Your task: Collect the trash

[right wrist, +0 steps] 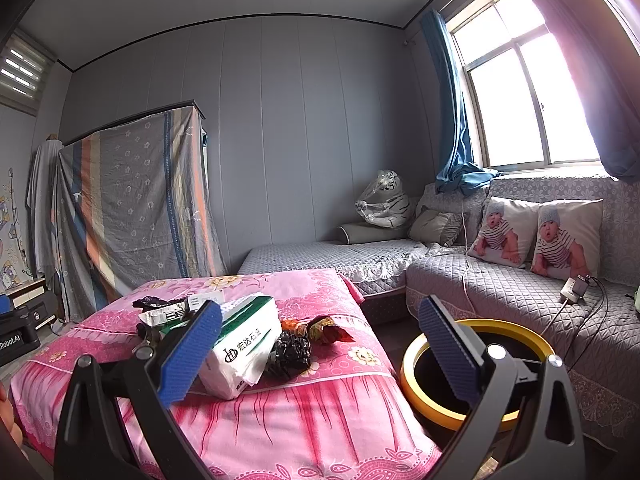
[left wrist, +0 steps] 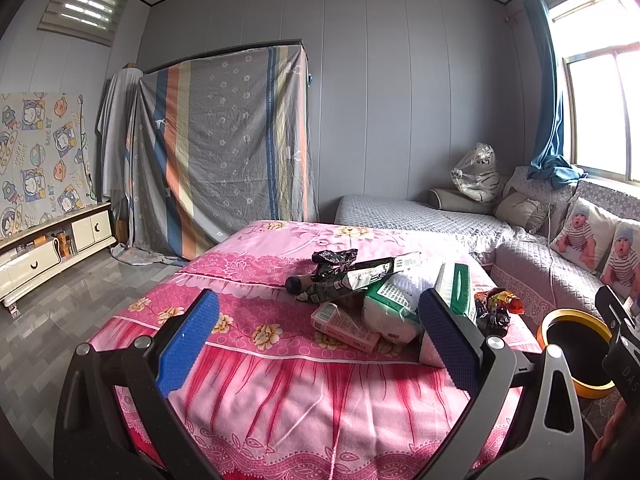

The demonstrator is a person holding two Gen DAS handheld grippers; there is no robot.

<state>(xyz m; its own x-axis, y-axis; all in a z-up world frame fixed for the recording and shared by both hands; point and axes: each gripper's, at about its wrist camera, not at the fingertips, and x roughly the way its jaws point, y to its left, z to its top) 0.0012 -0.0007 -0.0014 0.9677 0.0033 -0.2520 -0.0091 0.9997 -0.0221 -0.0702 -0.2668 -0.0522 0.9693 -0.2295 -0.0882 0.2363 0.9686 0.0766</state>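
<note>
Pink floral cloth (right wrist: pixel 320 408) covers the counter, soft and matt. The tissue pack (right wrist: pixel 244 352) is glossy plastic film; the black bag (right wrist: pixel 290 354) is shiny and crinkled. The bin's (right wrist: pixel 416 376) yellow rim looks smooth. Sofa cover (right wrist: pixel 500 292) is quilted cloth.

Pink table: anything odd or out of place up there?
Yes: wrappers, a crumpled black bag, a tissue pack and a pink carton lie heaped on the table, none in the yellow-rimmed bin beside it.
</note>
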